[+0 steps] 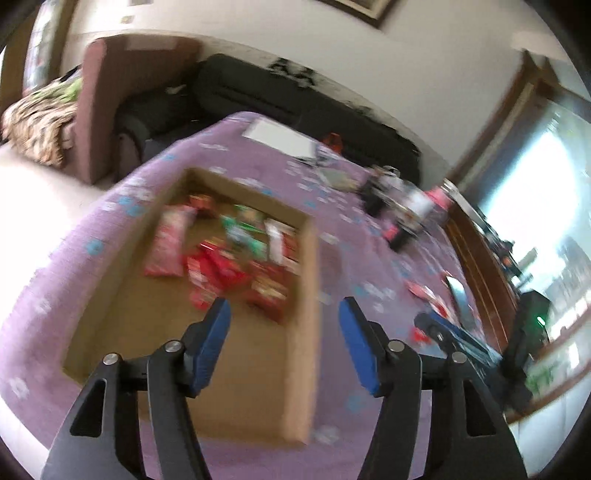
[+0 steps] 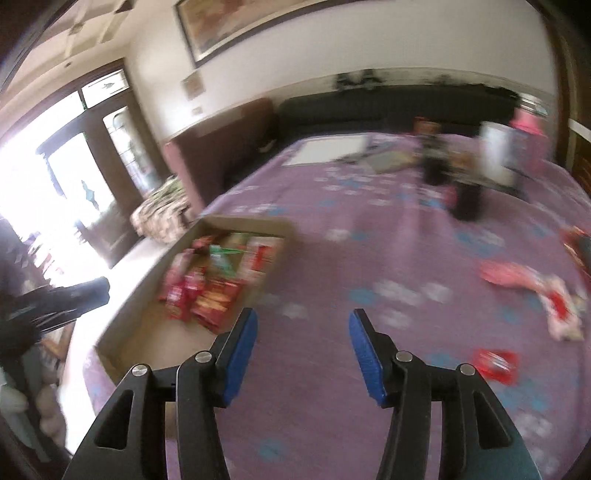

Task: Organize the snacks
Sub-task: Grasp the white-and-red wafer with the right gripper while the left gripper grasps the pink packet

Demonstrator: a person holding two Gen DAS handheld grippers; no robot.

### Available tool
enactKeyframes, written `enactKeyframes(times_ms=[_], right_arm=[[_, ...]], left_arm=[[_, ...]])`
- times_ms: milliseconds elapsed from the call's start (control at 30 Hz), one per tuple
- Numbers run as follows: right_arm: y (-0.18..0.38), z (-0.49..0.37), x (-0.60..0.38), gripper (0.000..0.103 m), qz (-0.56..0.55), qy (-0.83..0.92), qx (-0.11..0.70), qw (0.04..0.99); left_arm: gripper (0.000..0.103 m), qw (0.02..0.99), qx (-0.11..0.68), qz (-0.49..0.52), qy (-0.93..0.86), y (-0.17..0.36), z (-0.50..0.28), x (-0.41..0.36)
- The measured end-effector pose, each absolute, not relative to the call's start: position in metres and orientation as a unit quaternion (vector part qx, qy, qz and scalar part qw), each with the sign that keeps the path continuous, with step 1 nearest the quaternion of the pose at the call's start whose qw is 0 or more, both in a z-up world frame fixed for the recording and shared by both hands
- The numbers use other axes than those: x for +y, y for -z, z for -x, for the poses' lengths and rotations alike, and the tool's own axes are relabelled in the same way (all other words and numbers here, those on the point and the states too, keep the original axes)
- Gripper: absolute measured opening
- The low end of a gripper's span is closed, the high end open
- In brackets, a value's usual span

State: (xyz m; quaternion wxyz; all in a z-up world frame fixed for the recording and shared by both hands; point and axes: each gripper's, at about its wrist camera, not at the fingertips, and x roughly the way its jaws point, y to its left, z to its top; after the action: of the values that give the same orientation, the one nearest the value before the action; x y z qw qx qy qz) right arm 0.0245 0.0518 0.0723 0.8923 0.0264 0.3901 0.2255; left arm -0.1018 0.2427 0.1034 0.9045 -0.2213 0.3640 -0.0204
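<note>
Snacks point(image 1: 221, 258) lie in a blurred heap of red, pink and green packets at the far end of the cardboard box point(image 1: 308, 332), which sits on the purple bed cover point(image 1: 351, 258). Your left gripper point(image 1: 284, 317) hangs over the box's near, bare floor, its blue pads apart with nothing between them; the box's right wall passes just under the gap. Your right gripper point(image 2: 303, 332) is likewise parted and empty, over bare cover just right of the box point(image 2: 258, 225).

To the right of your right gripper a small red packet point(image 2: 495, 365) lies close by, and a loose pink and red wrapper point(image 2: 524, 284) lies farther out. Between them and the box the cover is bare. The box's left wall runs along the bed's left edge.

At the head of the bed lie a white sheet point(image 2: 328, 151), blurred dark bottles point(image 2: 465, 199) and a pink item point(image 2: 528, 125), before a dark headboard point(image 2: 369, 107). A framed picture point(image 2: 236, 26) hangs on the white wall, with bright windows point(image 2: 55, 177) on the left.
</note>
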Motion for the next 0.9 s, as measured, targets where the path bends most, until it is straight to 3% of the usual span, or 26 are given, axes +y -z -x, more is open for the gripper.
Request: enactKeyframes(times_ms=[400,900], right_arm=[[-0.077,-0.015,-0.168,0.056,-0.125,-0.032,0.368,0.921],[-0.028,-0.112,-0.151,0.056,-0.090,-0.020,0.400,0.912]], left_arm=[[0.060,0.898,0.400,0.126,0.132,-0.086,0.110,0.110],[0.060,0.883,0.440,0.131,0.095,-0.056,0.096,0.114]])
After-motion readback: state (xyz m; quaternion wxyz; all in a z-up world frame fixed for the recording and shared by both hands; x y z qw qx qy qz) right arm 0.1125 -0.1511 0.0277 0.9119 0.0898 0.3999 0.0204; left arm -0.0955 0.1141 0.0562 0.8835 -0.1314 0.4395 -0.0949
